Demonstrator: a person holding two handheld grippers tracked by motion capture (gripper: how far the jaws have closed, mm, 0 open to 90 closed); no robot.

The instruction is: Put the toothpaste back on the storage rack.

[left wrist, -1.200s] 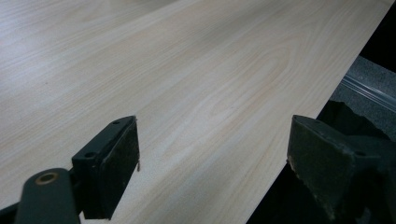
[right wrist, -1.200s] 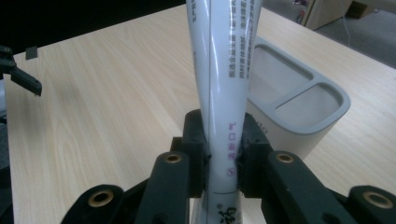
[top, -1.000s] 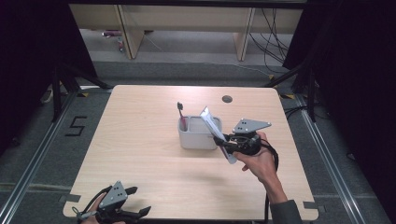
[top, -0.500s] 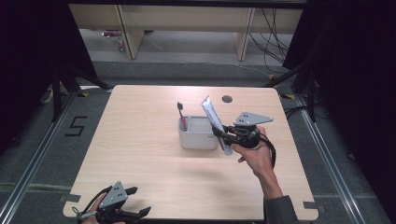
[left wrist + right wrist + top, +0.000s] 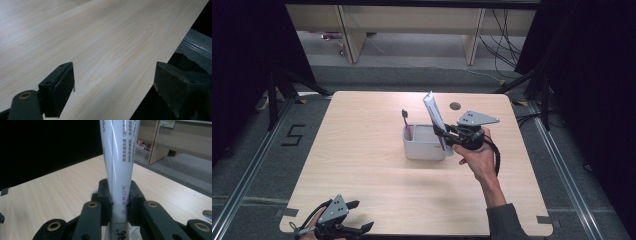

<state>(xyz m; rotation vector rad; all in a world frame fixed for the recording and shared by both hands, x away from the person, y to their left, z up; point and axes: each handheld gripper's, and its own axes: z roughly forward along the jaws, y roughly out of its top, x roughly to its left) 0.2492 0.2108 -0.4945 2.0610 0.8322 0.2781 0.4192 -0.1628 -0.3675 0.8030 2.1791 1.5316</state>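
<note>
A white toothpaste tube (image 5: 433, 114) stands nearly upright, its lower end over the right side of a white rectangular holder (image 5: 424, 148) near the table's middle. My right gripper (image 5: 447, 138) is shut on the tube; in the right gripper view both jaws clamp the tube (image 5: 119, 170) at its lower part. A dark toothbrush (image 5: 406, 124) with a pink handle stands in the holder's left end. My left gripper (image 5: 354, 216) rests at the table's front left edge, and the left gripper view shows its jaws wide apart over bare wood, holding nothing.
The light wooden table (image 5: 362, 165) has a small dark hole (image 5: 455, 106) near its far edge. Dark floor, rails and wooden furniture legs lie beyond the table. The table edge (image 5: 160, 65) runs just right of the left gripper.
My right gripper has carried the tube left and forward to the holder, tilting it more upright. The left gripper has stayed put.
</note>
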